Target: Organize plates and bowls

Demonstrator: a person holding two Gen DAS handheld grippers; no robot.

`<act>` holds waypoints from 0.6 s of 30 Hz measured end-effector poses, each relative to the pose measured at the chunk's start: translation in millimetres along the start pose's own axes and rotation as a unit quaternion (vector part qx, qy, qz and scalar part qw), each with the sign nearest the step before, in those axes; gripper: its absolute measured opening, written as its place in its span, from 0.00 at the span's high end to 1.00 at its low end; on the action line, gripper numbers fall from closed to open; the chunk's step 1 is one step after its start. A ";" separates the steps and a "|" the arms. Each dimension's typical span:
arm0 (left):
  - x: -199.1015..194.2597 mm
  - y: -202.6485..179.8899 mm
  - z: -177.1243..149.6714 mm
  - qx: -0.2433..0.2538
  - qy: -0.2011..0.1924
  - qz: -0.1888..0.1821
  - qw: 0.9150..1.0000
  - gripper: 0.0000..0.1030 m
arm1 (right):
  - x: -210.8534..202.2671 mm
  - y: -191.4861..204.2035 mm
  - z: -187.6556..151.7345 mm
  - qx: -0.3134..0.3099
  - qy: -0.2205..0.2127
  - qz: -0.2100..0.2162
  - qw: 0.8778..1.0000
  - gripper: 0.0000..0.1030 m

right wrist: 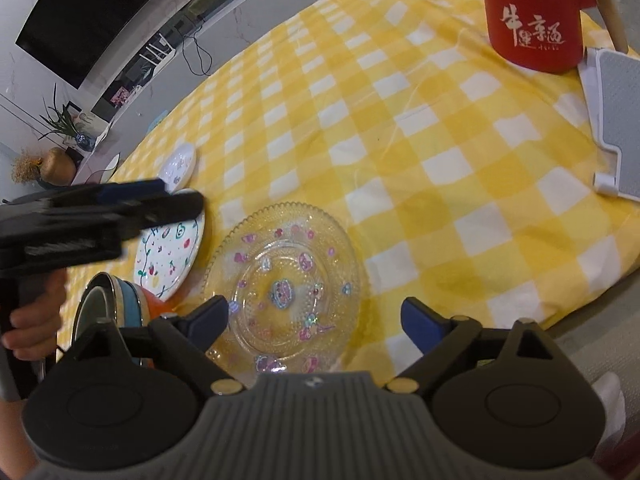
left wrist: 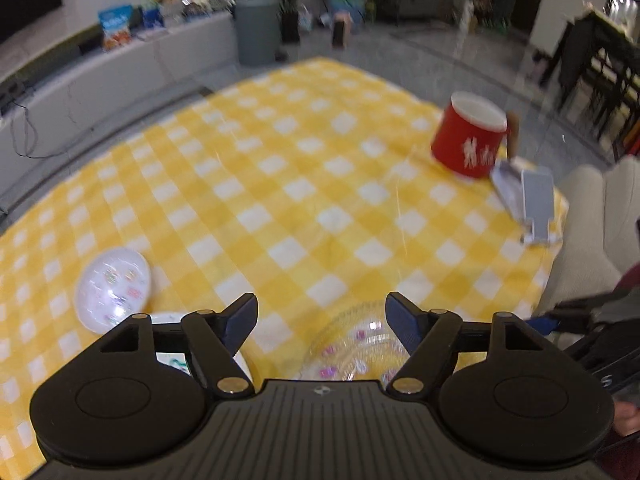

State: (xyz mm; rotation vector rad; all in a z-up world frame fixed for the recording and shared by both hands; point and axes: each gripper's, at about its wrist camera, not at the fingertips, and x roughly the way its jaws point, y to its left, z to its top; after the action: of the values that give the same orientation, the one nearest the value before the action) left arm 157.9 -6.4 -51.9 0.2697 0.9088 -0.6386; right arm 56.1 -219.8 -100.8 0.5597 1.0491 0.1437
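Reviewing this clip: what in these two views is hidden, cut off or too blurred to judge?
- Stacked bowls, right wrist view: partly behind the right gripper; count unclear.
- Painted plate: top edge covered by the left gripper.
- Glass plate, left wrist view: near part hidden by the gripper body.
- Red mug: lettering motion-blurred.
- Phone stand: cut by the frame edge.

Yellow-and-white checked tablecloth (right wrist: 440, 152): covers the whole tabletop, lightly creased.
Red mug (right wrist: 530, 20): white lettering, white inside, upright at 1 o'clock on the cloth; wooden handle (right wrist: 604, 4) on its right side.
Grey and white stand (right wrist: 618, 128): just beside the mug, at 2 o'clock, near the table edge.
Dark screen (right wrist: 92, 12): on the wall at 10 o'clock.
Grey bin (left wrist: 256, 30): on the floor beyond the table, 12 o'clock, beside a potted plant (left wrist: 286, 4).
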 end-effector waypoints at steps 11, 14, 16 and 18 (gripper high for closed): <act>-85.3 57.0 -17.5 -0.171 -0.130 0.111 0.970 0.15 | -12.3 7.1 20.4 0.002 -0.043 0.013 0.999 0.11; -95.7 72.8 -26.5 -0.196 -0.136 0.137 0.962 0.15 | -24.3 14.1 30.8 0.002 -0.059 0.045 0.997 0.11; -96.8 83.5 -33.4 -0.209 -0.137 0.136 0.959 0.15 | -33.1 23.2 36.1 -0.013 -0.074 0.056 0.996 0.11; -94.1 92.4 -37.6 -0.215 -0.132 0.121 0.960 0.15 | -38.8 35.1 41.1 -0.041 -0.089 0.054 0.994 0.11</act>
State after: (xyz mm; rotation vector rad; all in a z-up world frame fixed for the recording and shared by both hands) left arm 148.6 121.4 -3.2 -0.0948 0.7196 -0.2310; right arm 76.8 -219.5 -37.6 0.5447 0.8375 0.2265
